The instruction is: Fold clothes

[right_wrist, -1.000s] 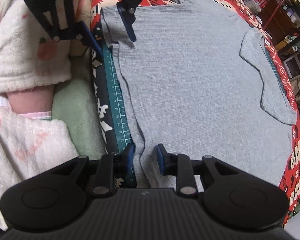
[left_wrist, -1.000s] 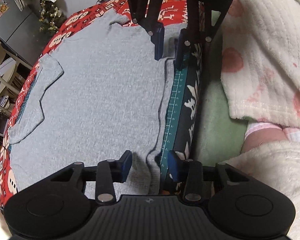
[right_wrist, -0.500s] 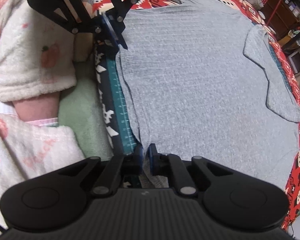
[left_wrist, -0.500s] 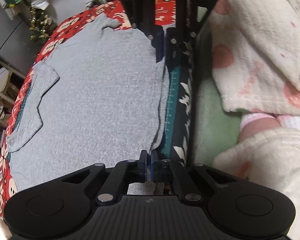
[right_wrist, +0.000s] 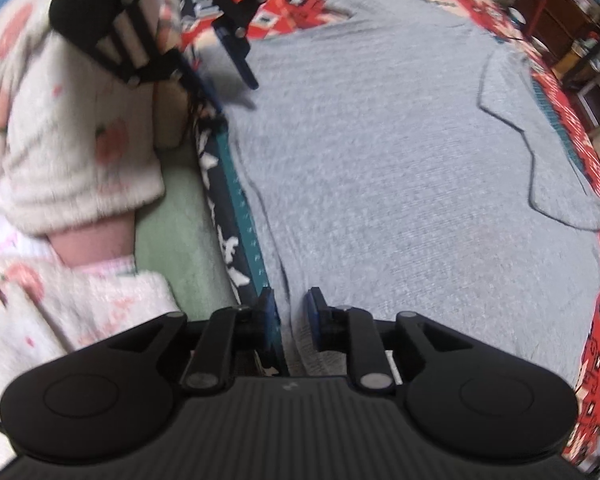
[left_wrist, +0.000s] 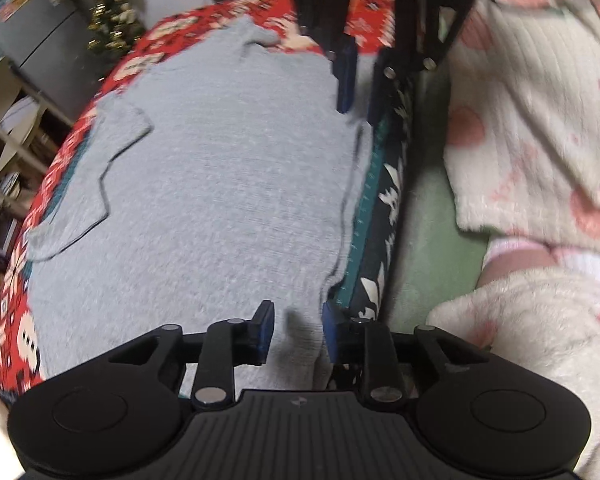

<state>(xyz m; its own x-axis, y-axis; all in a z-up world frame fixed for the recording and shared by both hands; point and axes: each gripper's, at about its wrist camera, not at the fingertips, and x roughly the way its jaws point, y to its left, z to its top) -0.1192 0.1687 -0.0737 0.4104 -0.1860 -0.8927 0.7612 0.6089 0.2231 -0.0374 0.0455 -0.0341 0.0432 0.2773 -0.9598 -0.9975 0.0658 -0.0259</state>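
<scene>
Your grey T-shirt (left_wrist: 220, 184) lies spread flat over the red patterned cloth (left_wrist: 32, 344) on the table, its near side edge running along the green measuring mat (left_wrist: 366, 216) beside your fleece-clad lap. One sleeve (right_wrist: 540, 136) is folded in on the far side. You hold both tools steeply nose-down over that near edge, one at each end of it. Your left gripper (left_wrist: 298, 330) has its jaws opening, with shirt fabric between the blue pads but not pinched. Your right gripper (right_wrist: 290, 316) likewise is opening, the shirt's edge lying loose in the gap, one pad over the mat.
</scene>
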